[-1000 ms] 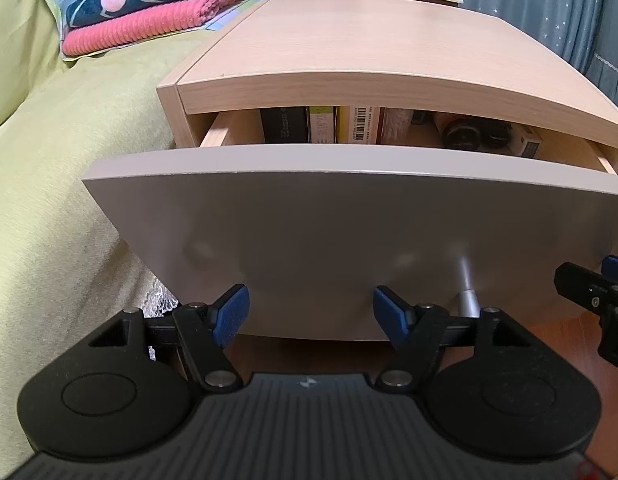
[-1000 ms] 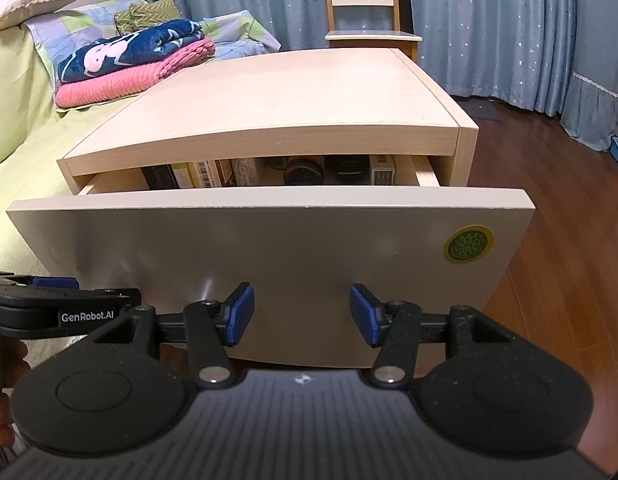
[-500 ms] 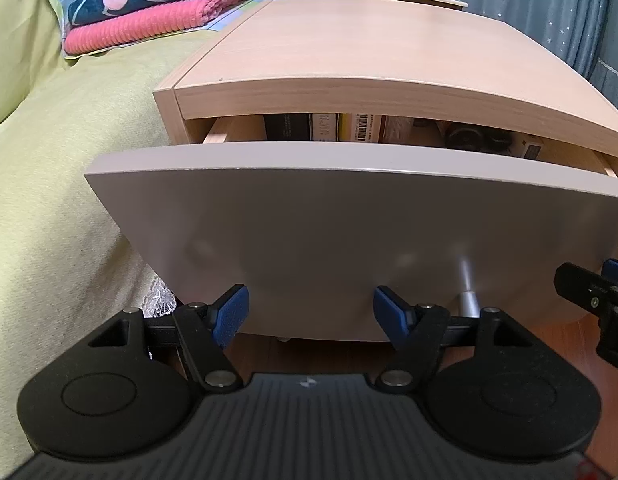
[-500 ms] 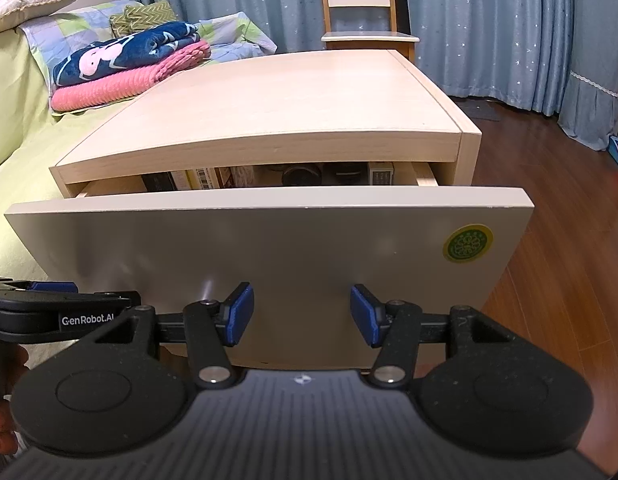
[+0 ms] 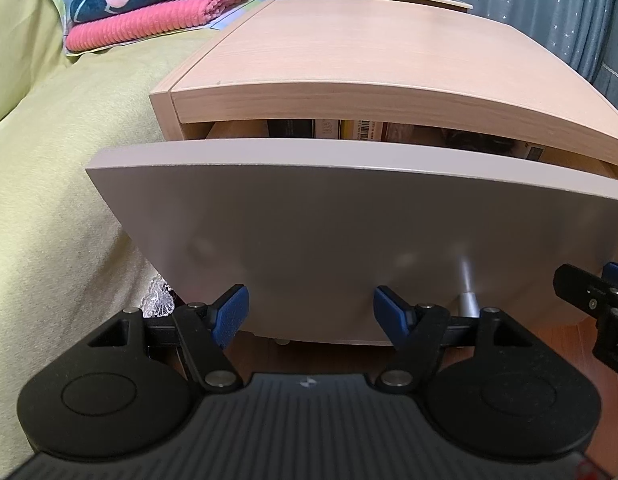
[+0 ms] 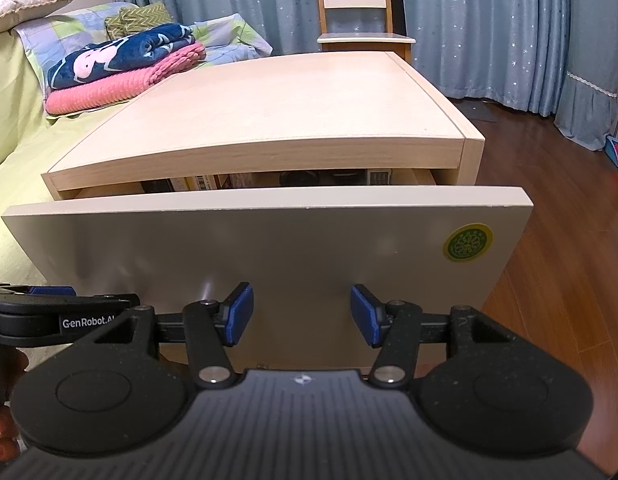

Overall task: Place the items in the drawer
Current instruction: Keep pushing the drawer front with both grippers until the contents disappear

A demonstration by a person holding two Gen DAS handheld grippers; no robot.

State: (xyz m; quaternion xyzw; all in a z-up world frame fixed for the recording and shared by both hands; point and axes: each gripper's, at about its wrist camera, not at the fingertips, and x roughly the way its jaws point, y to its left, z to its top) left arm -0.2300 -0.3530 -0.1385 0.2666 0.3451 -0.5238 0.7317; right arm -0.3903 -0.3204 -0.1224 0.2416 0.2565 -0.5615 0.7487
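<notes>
Right wrist: drawer (image 6: 269, 248) narrowly ajar, both grippers apparently against front

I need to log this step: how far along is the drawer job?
Mostly done: boxes and other items already sit inside the drawer, which is open only a narrow gap. In hand: nothing; the left tool and right tool are open at its front. Left: closing that gap.

both wrist views face the drawer front (image 5: 349, 232) closely from low, side by side, sharing it.
</notes>
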